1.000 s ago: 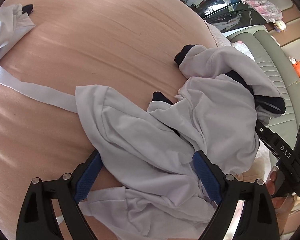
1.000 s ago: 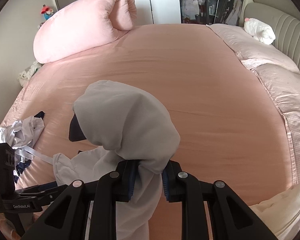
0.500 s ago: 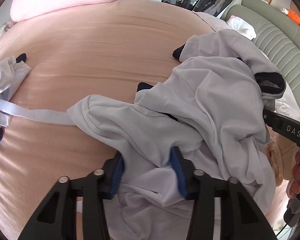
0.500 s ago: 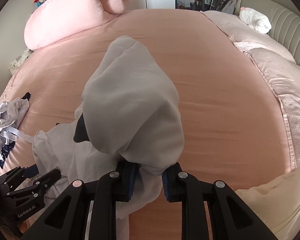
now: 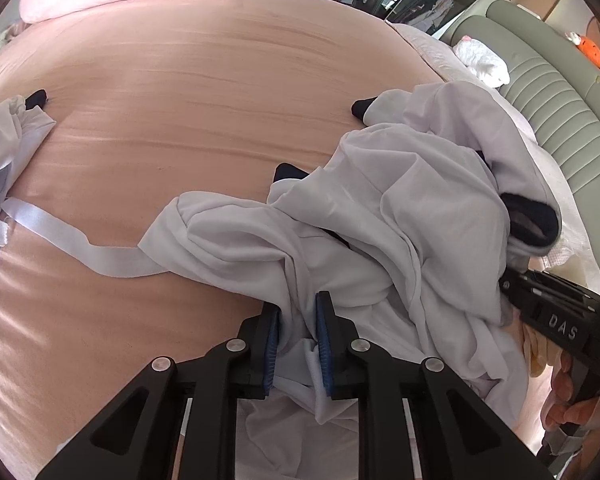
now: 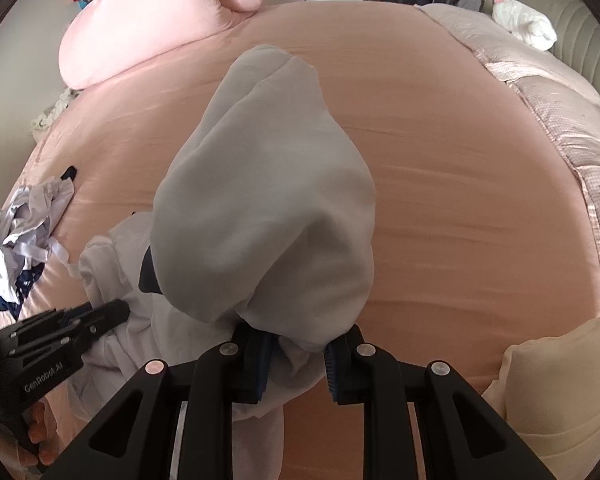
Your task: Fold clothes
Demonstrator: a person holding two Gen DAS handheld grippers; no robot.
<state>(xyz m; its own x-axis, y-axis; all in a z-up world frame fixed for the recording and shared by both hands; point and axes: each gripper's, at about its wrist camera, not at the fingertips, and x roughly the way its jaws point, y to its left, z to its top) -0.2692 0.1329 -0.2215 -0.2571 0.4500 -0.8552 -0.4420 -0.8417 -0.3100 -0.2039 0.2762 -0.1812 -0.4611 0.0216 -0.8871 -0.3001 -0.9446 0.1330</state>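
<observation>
White garment (image 5: 400, 216) with dark navy trim lies crumpled on the near right part of the pink bed sheet (image 5: 204, 92), partly lifted. Dark cuffs (image 5: 362, 107) stick out at its far edge; a dark-lined opening (image 5: 534, 220) shows on the right side, probably a collar or cuff, hard to tell. In the right wrist view the garment (image 6: 268, 208) hangs bunched in a big grey-white lump right over the camera, blocking the middle of the bed.

Left gripper (image 5: 298, 334) is pinching a fold at the garment's near edge, blue pads (image 5: 324, 332) pressed close with cloth between. Right gripper (image 6: 298, 360) is clamped on a bunch of the same garment, fabric draping over both fingers. Each gripper shows in the other's view, and a hand (image 5: 562, 396) holds the right gripper's handle.

A white strap (image 5: 80, 248) runs left from the garment across the sheet to a second pile of white and navy clothes (image 5: 4, 148) at the left edge, well apart from the held garment. Rolled pink duvet (image 6: 160, 20) sits at the far left. Grey-green padded headboard (image 5: 556, 112) is on the right, a white plush toy (image 6: 524, 24) near it. Cream pillow (image 6: 560, 392) lies near right.
</observation>
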